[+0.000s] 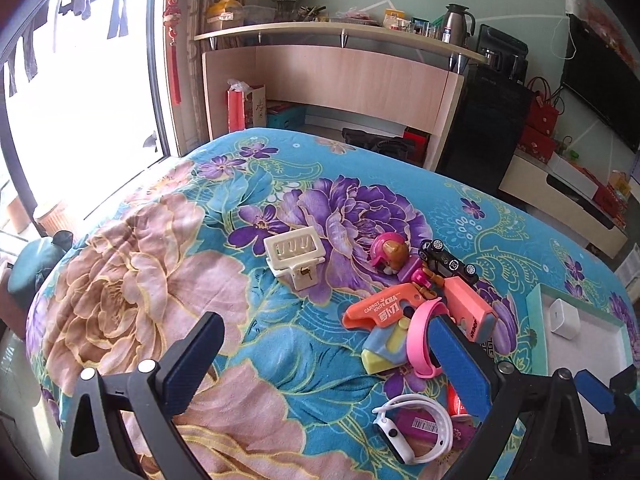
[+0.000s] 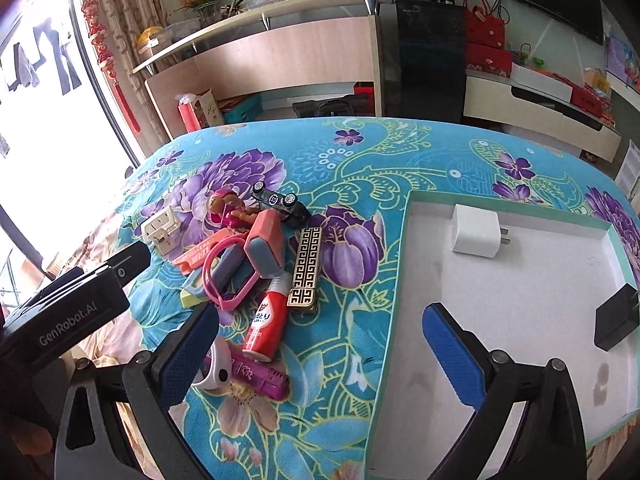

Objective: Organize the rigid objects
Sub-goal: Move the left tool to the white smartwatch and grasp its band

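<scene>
Sorting barely begun: your tray [image 2: 404, 264] holds only a white charger [image 2: 476, 236] and a black one [image 2: 616, 320]; the toy pile [image 2: 248, 256] waits beside it. Left gripper [image 1: 320, 356] and right gripper [image 2: 320, 352] both gape, empty.

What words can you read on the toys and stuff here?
"CARROT KNIFE": on the orange plastic toy knife.
"GenRobot.AI": on the black body of the left tool.
Red squeeze tube: label not Latin letters, too blurred.
Purple case: barcode and print too small.
</scene>
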The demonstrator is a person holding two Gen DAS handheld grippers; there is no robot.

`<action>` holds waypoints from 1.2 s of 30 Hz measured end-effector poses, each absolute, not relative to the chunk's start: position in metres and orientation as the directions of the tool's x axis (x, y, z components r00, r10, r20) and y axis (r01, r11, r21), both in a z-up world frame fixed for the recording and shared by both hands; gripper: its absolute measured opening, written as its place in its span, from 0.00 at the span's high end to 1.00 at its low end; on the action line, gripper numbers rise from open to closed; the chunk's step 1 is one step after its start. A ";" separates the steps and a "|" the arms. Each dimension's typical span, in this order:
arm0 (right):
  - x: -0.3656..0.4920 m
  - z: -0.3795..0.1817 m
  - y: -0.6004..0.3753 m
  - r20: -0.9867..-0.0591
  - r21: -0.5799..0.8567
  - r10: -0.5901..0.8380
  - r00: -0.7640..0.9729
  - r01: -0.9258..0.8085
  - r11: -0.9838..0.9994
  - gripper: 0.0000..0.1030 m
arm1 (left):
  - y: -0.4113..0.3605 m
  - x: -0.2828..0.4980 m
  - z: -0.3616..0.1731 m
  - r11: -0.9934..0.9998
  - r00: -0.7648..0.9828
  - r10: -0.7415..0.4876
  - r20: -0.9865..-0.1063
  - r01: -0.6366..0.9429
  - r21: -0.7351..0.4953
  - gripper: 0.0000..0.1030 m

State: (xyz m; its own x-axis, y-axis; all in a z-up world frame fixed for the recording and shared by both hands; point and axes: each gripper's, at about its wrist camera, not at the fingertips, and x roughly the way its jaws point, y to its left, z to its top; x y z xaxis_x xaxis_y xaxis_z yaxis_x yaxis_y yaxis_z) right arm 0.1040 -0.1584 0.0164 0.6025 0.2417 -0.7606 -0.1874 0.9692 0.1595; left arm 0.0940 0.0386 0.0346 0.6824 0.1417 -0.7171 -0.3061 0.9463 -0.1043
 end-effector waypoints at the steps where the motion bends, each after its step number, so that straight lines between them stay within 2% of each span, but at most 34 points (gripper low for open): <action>1: 0.104 0.016 -0.157 -0.762 0.160 0.244 0.600 -0.190 0.969 0.01 | 0.041 0.093 0.035 0.945 0.685 0.136 -0.716 -0.307 -0.114 0.00; 11: 0.101 0.007 -0.152 -0.774 0.155 0.233 0.589 -0.181 0.971 0.01 | 0.067 0.090 0.024 0.931 0.657 0.080 -0.750 -0.318 -0.180 0.00; 17: 0.102 0.001 -0.150 -0.789 0.145 0.218 0.574 -0.171 0.975 0.01 | 0.049 0.091 0.013 0.973 0.603 0.050 -0.796 -0.208 -0.096 0.00; 27: 0.105 0.001 -0.173 -0.788 0.159 0.185 0.588 -0.096 0.983 0.01 | 0.017 0.089 -0.002 0.996 0.541 -0.054 -0.839 -0.029 -0.083 0.00; 31: 0.106 0.002 -0.182 -0.785 0.148 0.159 0.598 -0.068 0.987 0.01 | 0.003 0.090 -0.009 0.993 0.512 -0.120 -0.851 0.044 -0.114 0.00; 36: 0.107 0.000 -0.186 -0.792 0.153 0.155 0.590 -0.054 0.987 0.01 | -0.010 0.093 -0.014 0.992 0.501 -0.125 -0.857 0.075 -0.101 0.00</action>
